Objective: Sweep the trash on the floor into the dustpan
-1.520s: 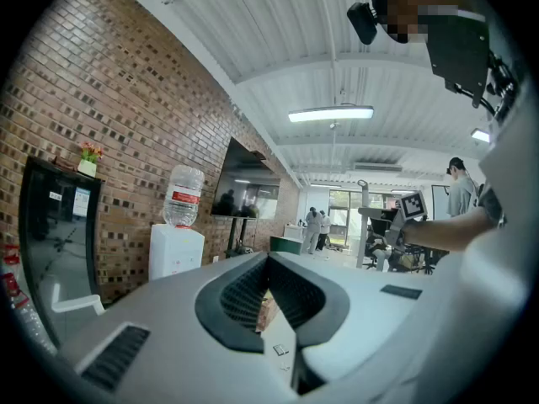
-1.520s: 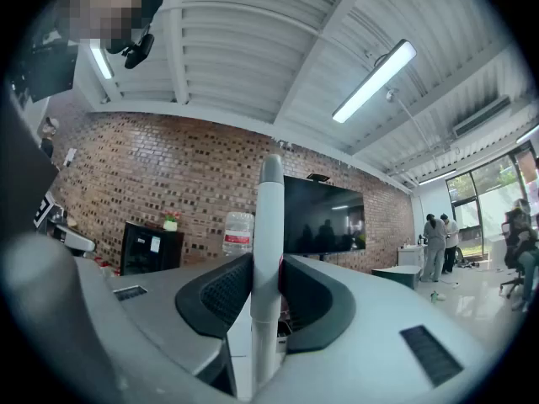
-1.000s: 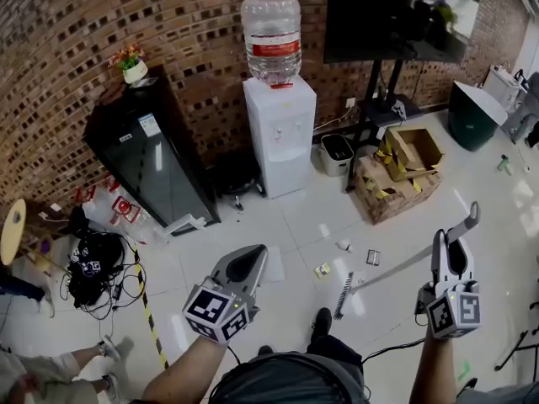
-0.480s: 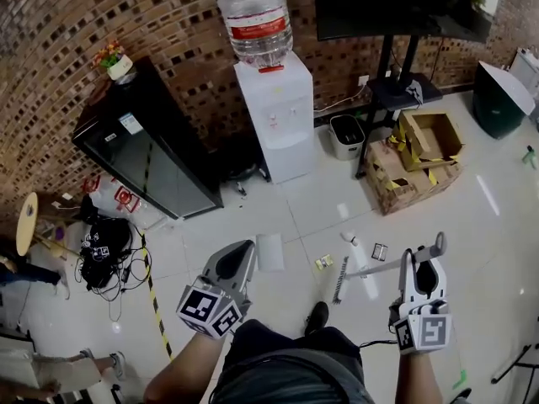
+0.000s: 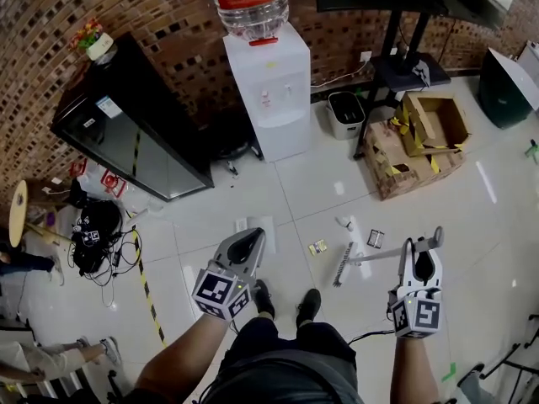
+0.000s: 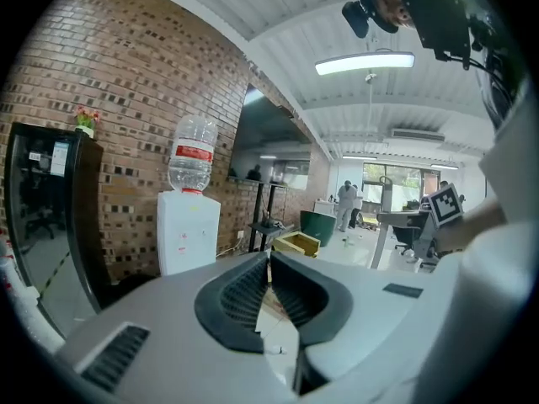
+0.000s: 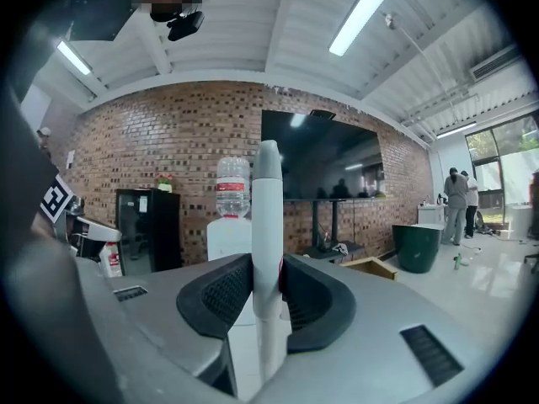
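My right gripper [image 5: 419, 247] [image 7: 268, 263] is shut on the pale broom handle [image 5: 383, 257] [image 7: 268, 217], which slants left and down to the dark brush head [image 5: 344, 264] on the white tile floor. Trash lies just beyond the brush: a yellowish scrap [image 5: 317, 247], a white crumpled bit [image 5: 344, 222] and a small dark-edged piece [image 5: 375, 238]. My left gripper [image 5: 253, 237] [image 6: 269, 257] hangs above the floor left of the scraps, jaws shut with nothing seen between them. I see no dustpan in any view.
A white sheet [image 5: 263, 225] lies on the floor ahead of the left gripper. A water dispenser [image 5: 269, 91], a black cabinet [image 5: 126, 133], a small bin [image 5: 345, 114] and cardboard boxes [image 5: 413, 146] line the brick wall. My shoes [image 5: 306, 306] stand below the brush. Cables [image 5: 97, 225] lie at left.
The view has tilted further down and my shoes show fully. The right gripper and broom handle sit lower and more level. The brush head rests close to the scraps.
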`<state>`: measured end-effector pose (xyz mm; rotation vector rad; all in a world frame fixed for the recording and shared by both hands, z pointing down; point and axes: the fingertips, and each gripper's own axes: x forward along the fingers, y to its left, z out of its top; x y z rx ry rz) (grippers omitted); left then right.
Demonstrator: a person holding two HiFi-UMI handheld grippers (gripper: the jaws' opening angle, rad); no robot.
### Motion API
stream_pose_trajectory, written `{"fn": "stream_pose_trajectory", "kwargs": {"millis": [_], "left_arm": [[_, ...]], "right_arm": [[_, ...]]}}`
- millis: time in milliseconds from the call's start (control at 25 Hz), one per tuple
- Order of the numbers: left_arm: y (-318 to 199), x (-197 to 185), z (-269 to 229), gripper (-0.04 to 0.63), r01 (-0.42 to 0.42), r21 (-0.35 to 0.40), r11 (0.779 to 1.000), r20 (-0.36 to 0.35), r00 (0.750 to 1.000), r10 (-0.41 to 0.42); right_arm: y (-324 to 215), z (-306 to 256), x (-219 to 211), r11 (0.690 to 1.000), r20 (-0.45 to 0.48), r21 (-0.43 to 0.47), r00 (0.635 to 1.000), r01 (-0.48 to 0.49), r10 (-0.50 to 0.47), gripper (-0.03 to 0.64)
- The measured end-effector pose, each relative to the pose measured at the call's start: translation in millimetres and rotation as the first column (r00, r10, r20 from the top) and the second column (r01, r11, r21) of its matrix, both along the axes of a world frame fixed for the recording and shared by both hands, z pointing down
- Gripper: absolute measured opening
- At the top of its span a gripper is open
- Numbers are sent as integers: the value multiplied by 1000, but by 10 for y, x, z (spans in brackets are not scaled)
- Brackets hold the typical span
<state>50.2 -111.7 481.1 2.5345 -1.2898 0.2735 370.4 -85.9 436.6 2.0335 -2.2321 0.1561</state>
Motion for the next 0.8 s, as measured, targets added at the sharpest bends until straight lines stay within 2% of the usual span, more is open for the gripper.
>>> {"fn": "stream_pose_trajectory", "kwargs": {"millis": [120, 240, 520, 800], "left_arm": [[-169, 48, 236, 35, -7, -12, 1000, 12, 1000, 8], [-291, 110, 444, 78, -16, -29, 999, 28, 999, 17], [-495, 336, 804, 69, 9, -67, 998, 34, 999, -7], [-627, 460, 1007, 51, 59, -101, 993, 25, 998, -57]], "right_arm": [[-142, 173, 33, 1000, -9, -15, 1000, -19, 19, 115], [-219, 341, 55, 999, -3, -27, 999, -41, 41, 115], [-318, 800, 173, 992, 1, -91, 996, -85, 86, 115], [-382, 1221, 144, 984, -4, -161, 997, -79, 79, 114]]}}
